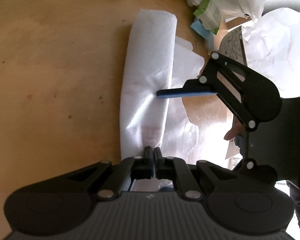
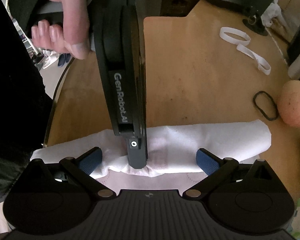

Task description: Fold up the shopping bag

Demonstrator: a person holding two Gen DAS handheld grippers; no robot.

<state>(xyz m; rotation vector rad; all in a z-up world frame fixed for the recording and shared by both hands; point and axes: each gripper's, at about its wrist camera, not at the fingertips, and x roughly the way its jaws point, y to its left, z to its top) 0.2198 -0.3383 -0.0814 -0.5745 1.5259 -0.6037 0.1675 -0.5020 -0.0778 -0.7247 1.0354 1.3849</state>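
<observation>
right claw [image 2: 148, 160] open | left claw [image 2: 137, 158] pinching white bag [image 2: 210, 138]

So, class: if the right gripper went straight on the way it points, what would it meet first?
Probably the left gripper, shut on the folded white bag midway between the right gripper's open fingers; depth is unclear.

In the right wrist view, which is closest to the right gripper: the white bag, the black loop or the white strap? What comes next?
From the right gripper:
1. White bag, lying between its open fingers.
2. Black loop, farther right on the table.
3. White strap, farthest, upper right.
</observation>
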